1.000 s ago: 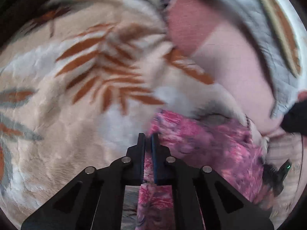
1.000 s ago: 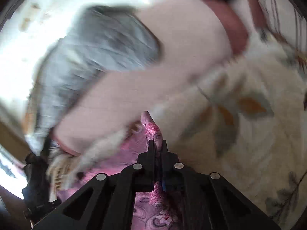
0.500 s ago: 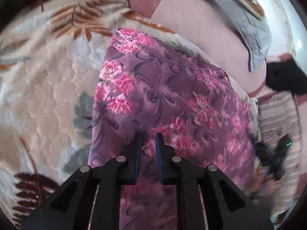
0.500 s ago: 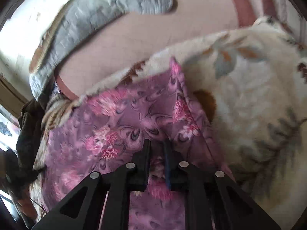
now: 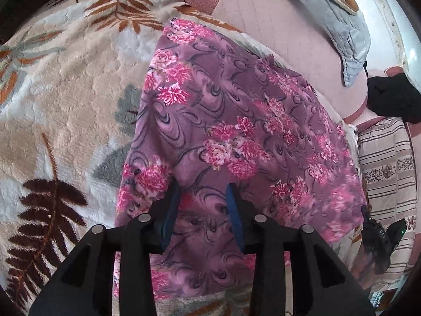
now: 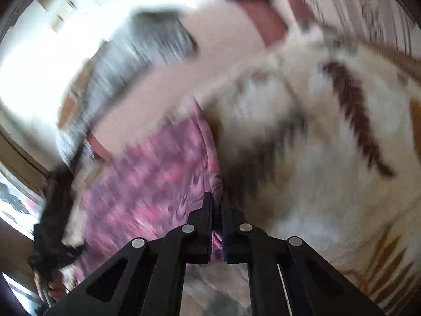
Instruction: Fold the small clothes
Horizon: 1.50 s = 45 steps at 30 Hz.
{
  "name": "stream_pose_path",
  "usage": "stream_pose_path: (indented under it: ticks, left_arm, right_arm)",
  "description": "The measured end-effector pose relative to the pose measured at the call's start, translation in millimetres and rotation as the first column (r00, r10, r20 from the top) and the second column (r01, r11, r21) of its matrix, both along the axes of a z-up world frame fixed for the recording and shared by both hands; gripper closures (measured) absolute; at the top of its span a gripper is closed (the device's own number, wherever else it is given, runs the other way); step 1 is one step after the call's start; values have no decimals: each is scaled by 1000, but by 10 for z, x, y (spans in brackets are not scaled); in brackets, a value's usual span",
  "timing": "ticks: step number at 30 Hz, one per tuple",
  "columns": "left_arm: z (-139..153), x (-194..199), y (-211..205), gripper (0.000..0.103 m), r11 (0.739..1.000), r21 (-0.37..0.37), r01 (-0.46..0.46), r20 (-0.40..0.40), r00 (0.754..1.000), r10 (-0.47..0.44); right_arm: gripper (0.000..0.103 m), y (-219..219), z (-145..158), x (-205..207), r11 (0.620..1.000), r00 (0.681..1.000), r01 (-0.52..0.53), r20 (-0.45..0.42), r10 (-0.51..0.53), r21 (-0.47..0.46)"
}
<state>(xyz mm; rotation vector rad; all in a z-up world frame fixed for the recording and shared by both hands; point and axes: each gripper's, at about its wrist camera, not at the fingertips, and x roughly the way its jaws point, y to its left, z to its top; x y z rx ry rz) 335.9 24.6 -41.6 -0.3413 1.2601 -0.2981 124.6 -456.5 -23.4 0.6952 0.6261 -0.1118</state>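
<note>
A purple cloth with pink flowers (image 5: 236,121) lies spread over a cream blanket with leaf patterns (image 5: 65,105). My left gripper (image 5: 204,187) hangs over the cloth's near part; its jaws are opening and stand apart, with the cloth lying beneath them and nothing pinched. In the blurred right wrist view my right gripper (image 6: 216,200) is shut on the edge of the purple cloth (image 6: 147,184), a fold of which shows between its fingers (image 6: 206,210). The other gripper (image 5: 379,237) shows at the cloth's right edge in the left wrist view.
A pink sofa back (image 5: 284,26) with a grey quilted cloth (image 5: 347,31) draped on it rises behind the blanket. A striped cushion (image 5: 386,163) and a black item (image 5: 394,97) sit at the right. The cream blanket (image 6: 329,158) stretches to the right in the right wrist view.
Both grippers carried the cloth across the blanket and it now lies spread flat. The left jaws let go and widened. The right jaws parted briefly, then shut on the cloth's edge and swung sideways.
</note>
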Motion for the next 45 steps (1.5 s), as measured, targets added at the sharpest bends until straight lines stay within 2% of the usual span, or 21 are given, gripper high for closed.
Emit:
stream_pose_path:
  ticks: [2,4,5,8,10,12,13,15,17,18,19,20,23,25,28,31,32,35,39,42,45]
  left_arm:
    - [-10,-4,20,69,1000,-1,6,3,1000,-6]
    - [-3,-17,40,69,1000,1,3,-6,1000,-3]
    - [20,-36,49,69,1000,8,1,-10,1000,-1]
    - [256,-110,-16,69,999,47,17,55,998,-20]
    - [431,-130,-159,61,995,88,53,123,990,-63]
    - [498,-97,-297,44,988,142,58,152,985,-80]
    - [492,-64,-370,44,985,164,57,160,984,-84]
    - [384,11,-475,42,978,199,66,146,985,-96]
    - [112,106,-540,37,967,245,70,73,993,-90]
    - [-5,139,-539,32,962,264,66,44,996,-80]
    - [-39,123,-553,29,959,277,56,79,994,-81]
    - [-11,91,-600,23,953,296,64,111,989,-100]
    - [-30,53,-710,19,930,355,99,125,981,-152]
    - [-38,63,-701,18,931,351,103,129,979,-157]
    - [-31,82,-679,17,937,334,100,125,981,-149]
    - [-36,79,-687,16,934,341,106,127,979,-157]
    - [-40,80,-684,16,934,340,109,124,979,-159]
    - [30,64,-673,17,941,309,134,136,974,-183]
    - [282,195,-509,17,957,273,99,217,963,-162]
    - [352,501,-367,17,969,238,68,189,975,-114]
    - [331,818,-260,17,983,179,33,147,987,-60]
  right_arm:
    - [98,-35,-152,20,1000,998,-1,-65,2,11]
    - [98,-3,-388,85,999,979,-28,-202,24,-21]
    - [98,23,-464,72,999,973,-49,-229,44,-13]
    - [89,63,-189,-36,996,989,36,-142,-47,-78]
    - [88,138,-25,-27,996,998,39,-42,-43,-84]
    - [85,260,140,55,994,1000,16,10,-15,-104]
    - [85,319,178,152,993,1000,0,19,2,-115]
    - [84,469,159,413,989,1000,-19,15,22,-146]
    - [80,518,27,574,987,999,-31,-20,28,-156]
    - [69,544,-115,690,988,996,-49,-77,37,-148]
    - [64,549,-287,785,988,986,-66,-162,43,-141]
    - [64,572,-382,818,985,981,-70,-190,40,-155]
    - [64,661,-191,783,977,988,-43,-155,10,-211]
    - [64,688,-91,752,983,995,-59,-87,45,-176]
    - [63,800,21,733,971,996,-92,-36,86,-222]
    - [64,921,-286,927,946,970,-195,-196,146,-259]
    - [64,961,-358,968,936,964,-215,-216,157,-278]
    - [65,1062,-225,962,915,969,-200,-207,132,-350]
    - [65,871,27,1030,958,989,-132,-101,109,-253]
    - [64,569,114,1275,971,994,-48,-106,23,-235]
    - [58,286,10,1556,981,986,9,-161,-41,-195]
